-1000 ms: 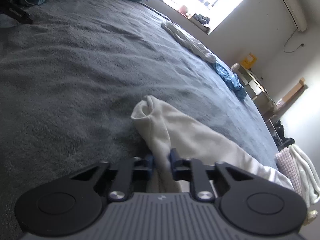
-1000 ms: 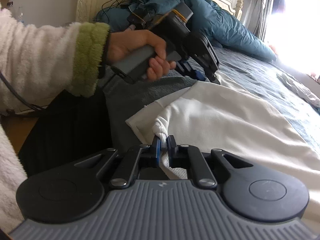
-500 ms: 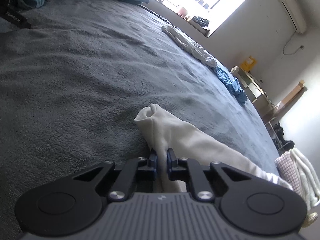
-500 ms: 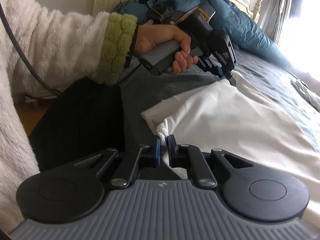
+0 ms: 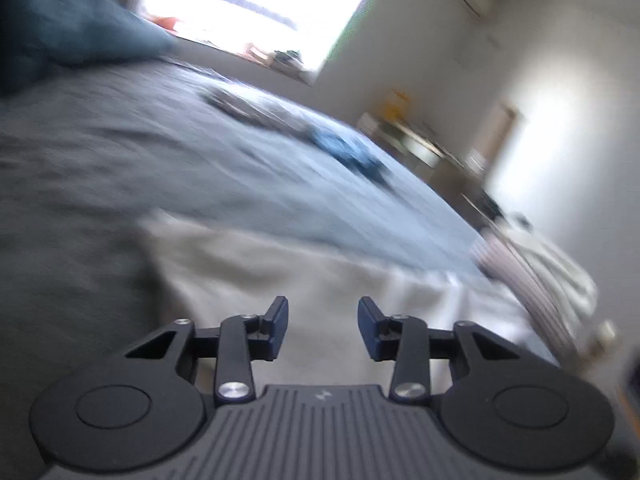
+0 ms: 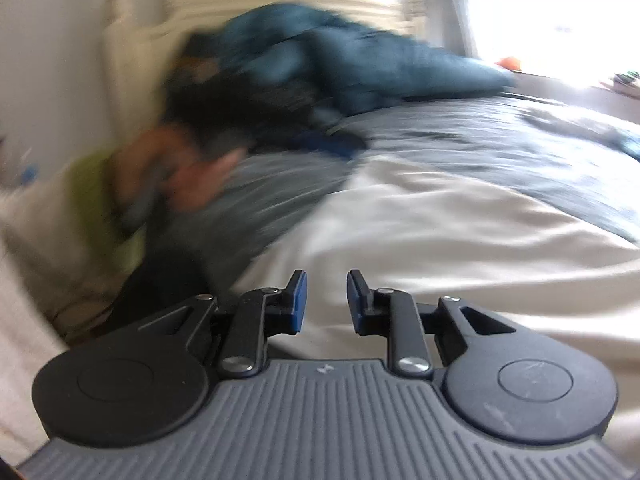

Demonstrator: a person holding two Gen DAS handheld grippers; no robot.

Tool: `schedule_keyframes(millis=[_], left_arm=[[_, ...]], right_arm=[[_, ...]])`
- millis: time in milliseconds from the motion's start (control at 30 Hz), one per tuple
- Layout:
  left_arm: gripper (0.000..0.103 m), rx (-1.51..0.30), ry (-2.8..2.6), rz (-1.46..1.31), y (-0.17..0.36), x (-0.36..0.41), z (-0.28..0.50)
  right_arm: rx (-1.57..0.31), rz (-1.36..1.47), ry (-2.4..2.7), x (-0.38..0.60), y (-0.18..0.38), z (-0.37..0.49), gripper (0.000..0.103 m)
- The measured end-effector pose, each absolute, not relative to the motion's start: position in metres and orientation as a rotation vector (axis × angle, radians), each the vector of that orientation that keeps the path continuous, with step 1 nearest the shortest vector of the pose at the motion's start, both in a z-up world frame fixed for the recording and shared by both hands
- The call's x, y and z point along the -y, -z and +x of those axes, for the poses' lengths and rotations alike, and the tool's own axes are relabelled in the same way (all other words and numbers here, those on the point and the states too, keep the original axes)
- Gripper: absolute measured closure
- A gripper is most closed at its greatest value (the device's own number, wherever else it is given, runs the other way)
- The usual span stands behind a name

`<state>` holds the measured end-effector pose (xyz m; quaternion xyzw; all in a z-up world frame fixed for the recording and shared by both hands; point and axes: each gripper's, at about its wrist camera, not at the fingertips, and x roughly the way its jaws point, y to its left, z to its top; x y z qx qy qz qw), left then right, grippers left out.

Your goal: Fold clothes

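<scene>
Both frames were smeared with motion. The left claw (image 5: 323,326) and right claw (image 6: 327,302) were each opening, nothing between the fingers. One white garment (image 6: 460,240) lay across the lower middle of the frame on the grey bed (image 5: 100,168). Released while moving, its fold could slump open. One blue garment (image 5: 348,152) lay mid-frame.

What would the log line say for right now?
step: letting go | left gripper: opening, nothing between | right gripper: opening, nothing between | white garment: lying on grey bed
</scene>
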<state>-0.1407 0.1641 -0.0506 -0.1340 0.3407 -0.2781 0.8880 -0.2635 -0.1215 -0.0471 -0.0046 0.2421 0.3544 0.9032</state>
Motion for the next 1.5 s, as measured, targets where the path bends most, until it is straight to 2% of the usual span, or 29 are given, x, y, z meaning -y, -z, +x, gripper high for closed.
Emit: schedule_keyframes(millis=[67, 133, 200, 300, 433, 467, 500, 533, 567, 600, 633, 700, 833, 1033, 1233, 1500], left_arm=[[0.068, -0.829, 0.541, -0.248, 0.076, -0.157, -0.144], [0.071, -0.832, 0.529, -0.308, 0.084, -0.169, -0.156], [0.066, -0.817, 0.537, -0.386, 0.079, -0.184, -0.167], [0.056, -0.727, 0.529, -0.358, 0.062, -0.184, -0.167], [0.055, -0.71, 0.437, -0.31, 0.066, -0.179, -0.131], [0.06, -0.719, 0.389, -0.282, 0.071, -0.179, -0.119], [0.083, -0.734, 0.352, -0.27, 0.078, -0.182, -0.11], [0.094, -0.737, 0.334, -0.291, 0.081, -0.187, -0.105], [0.092, -0.737, 0.334, -0.339, 0.081, -0.194, -0.104], [0.083, -0.726, 0.328, -0.359, 0.077, -0.198, -0.106], [0.07, -0.711, 0.32, -0.37, 0.073, -0.201, -0.109], [0.056, -0.678, 0.307, -0.358, 0.064, -0.201, -0.116], [0.052, -0.665, 0.38, -0.24, 0.053, -0.167, -0.113], [0.055, -0.681, 0.309, -0.035, 0.067, -0.125, -0.081], [0.054, -0.683, 0.27, -0.029, 0.076, -0.126, -0.049], [0.053, -0.661, 0.252, 0.017, 0.085, -0.115, -0.013]], right_arm=[[-0.506, 0.032, -0.667, 0.139, 0.046, -0.261, 0.082], [-0.497, 0.053, -0.61, 0.159, 0.045, -0.267, 0.082], [-0.485, 0.058, -0.551, 0.176, 0.043, -0.273, 0.082], [-0.449, 0.054, -0.483, 0.192, 0.043, -0.273, 0.082], [-0.4, 0.095, -0.44, 0.201, 0.053, -0.256, 0.082], [-0.4, 0.096, -0.417, 0.204, 0.055, -0.251, 0.082], [-0.406, 0.09, -0.387, 0.206, 0.056, -0.248, 0.082], [-0.406, 0.071, -0.345, 0.211, 0.056, -0.249, 0.082], [-0.402, 0.046, -0.298, 0.217, 0.056, -0.253, 0.082], [-0.399, 0.028, -0.258, 0.226, 0.055, -0.259, 0.082], [-0.401, 0.019, -0.223, 0.237, 0.054, -0.264, 0.082], [-0.414, 0.021, -0.17, 0.259, 0.053, -0.273, 0.082], [-0.427, 0.098, -0.161, 0.283, 0.056, -0.265, 0.082], [-0.446, 0.045, -0.192, 0.269, 0.053, -0.224, 0.081], [-0.606, -0.01, -0.048, 0.294, 0.082, -0.182, 0.08], [-0.615, 0.016, 0.016, 0.331, 0.09, -0.134, 0.078]])
